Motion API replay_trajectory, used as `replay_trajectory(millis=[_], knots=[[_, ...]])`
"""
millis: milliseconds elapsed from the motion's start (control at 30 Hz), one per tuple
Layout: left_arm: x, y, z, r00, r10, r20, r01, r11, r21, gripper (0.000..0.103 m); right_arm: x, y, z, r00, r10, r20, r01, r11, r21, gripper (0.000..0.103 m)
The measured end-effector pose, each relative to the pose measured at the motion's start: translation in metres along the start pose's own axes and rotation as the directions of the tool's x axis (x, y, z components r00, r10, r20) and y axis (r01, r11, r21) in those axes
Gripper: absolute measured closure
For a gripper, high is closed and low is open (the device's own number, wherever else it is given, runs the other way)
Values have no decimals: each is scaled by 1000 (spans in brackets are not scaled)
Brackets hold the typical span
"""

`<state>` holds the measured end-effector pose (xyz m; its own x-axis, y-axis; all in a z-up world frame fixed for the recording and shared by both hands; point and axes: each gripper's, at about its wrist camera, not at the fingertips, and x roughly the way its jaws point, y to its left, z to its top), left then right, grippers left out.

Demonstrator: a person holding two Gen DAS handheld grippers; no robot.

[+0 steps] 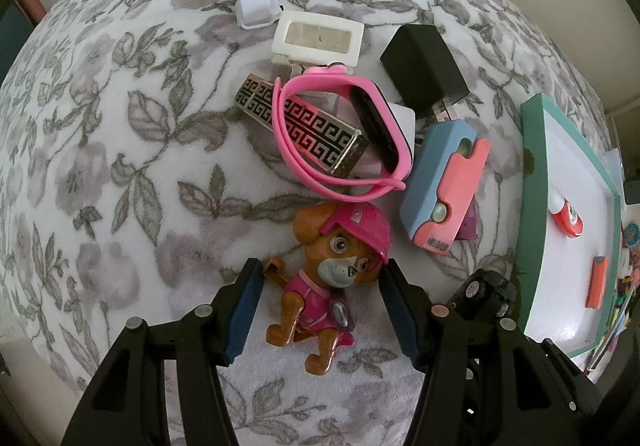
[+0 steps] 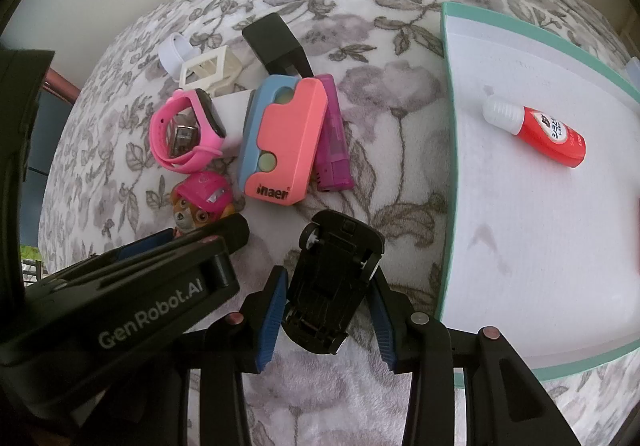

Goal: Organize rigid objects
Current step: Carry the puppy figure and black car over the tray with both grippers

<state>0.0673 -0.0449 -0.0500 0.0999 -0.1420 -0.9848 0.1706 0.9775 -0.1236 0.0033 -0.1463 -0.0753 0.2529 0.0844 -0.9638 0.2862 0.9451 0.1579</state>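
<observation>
Left claw [image 1: 320, 310] half-wide, straddling dog figure [image 1: 326, 282], pads not touching; long axis along fingers. Right claw [image 2: 326, 320] clamping upturned toy car [image 2: 332, 282]; tray [image 2: 448, 165] just right.

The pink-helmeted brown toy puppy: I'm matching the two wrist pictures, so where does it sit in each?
Left wrist view: the pink-helmeted brown toy puppy lies low at centre, between the left tool's blue pads.
Right wrist view: only its head shows, left of centre, behind the left tool's black body.
Shared landmark: the pink rubber wristwatch, just beyond the puppy in both.
</observation>
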Motion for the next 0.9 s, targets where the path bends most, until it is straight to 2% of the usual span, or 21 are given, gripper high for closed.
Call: replay_trajectory(millis=[233, 367, 533, 700, 900], knots=[[-20, 6, 1, 998, -30, 57, 30, 999, -10, 42, -6, 2, 0, 1000, -14, 11, 14, 1000, 2, 61], [-42, 10, 3, 990, -57, 128, 59, 998, -12, 42, -26, 3, 1, 998, 7, 66, -8, 1000, 10, 61], [-74, 12, 3, 969, -63, 239, 61, 998, 13, 42, -56, -4, 2, 986, -15, 169, 10, 999, 35, 61], [-91, 3, 6, 949, -74, 306, 68, 997, 31, 42, -72, -27, 1, 975, -69, 209, 53, 995, 85, 61], [-96, -20, 3, 939, -92, 331, 70, 994, 79, 42, -79, -73, 4, 969, -150, 195, 109, 973, 206, 61]])
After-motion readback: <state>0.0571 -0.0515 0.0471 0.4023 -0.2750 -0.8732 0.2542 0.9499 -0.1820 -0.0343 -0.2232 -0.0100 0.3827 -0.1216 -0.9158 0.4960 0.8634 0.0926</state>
